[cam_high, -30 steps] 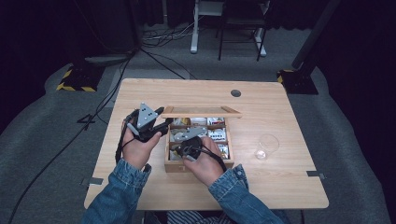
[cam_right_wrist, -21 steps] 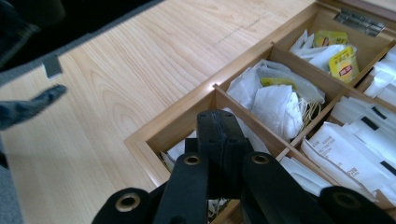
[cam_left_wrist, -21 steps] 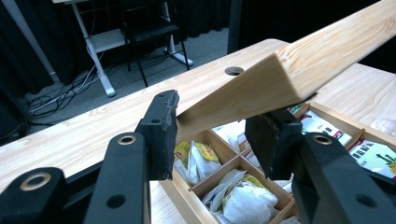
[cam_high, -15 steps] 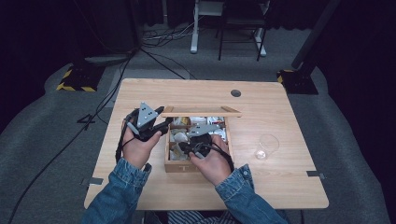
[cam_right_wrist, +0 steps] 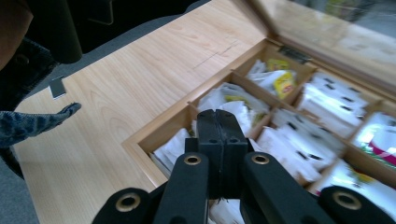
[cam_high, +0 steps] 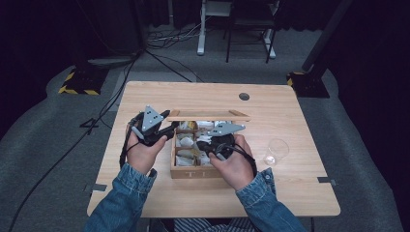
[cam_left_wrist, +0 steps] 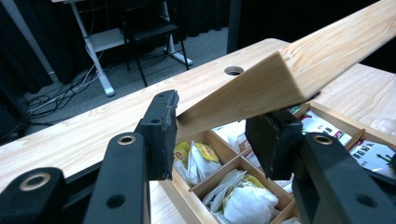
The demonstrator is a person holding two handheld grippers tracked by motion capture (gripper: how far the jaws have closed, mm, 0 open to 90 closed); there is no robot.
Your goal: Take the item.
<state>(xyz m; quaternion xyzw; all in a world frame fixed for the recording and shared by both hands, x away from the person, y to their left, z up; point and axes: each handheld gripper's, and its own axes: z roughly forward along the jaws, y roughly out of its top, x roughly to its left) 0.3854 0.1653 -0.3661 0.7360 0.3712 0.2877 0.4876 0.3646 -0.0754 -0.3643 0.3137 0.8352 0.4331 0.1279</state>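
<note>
A wooden box (cam_high: 196, 172) of tea bags sits mid-table, divided into several compartments (cam_right_wrist: 243, 100). Its lid (cam_high: 209, 115) is raised. My left gripper (cam_high: 169, 127) is at the lid's left end. In the left gripper view the lid's corner (cam_left_wrist: 261, 88) sits between the two pads (cam_left_wrist: 162, 135), which press on it, left gripper (cam_left_wrist: 217, 128) shut. My right gripper (cam_high: 203, 142) hovers over the box's middle compartments. Its jaws (cam_right_wrist: 222, 130) are pressed together above white tea bags (cam_right_wrist: 236, 112); whether something thin is pinched I cannot tell.
A clear glass (cam_high: 276, 151) stands on the table right of the box. A round cable hole (cam_high: 244, 96) lies near the far edge. Tape marks (cam_high: 96, 187) sit near the front corners. Beyond the table are cables and a chair on the floor.
My right gripper has lifted up from the box's front compartments and shifted a little toward the lid, jaws staying shut. The left gripper and lid have not moved.
</note>
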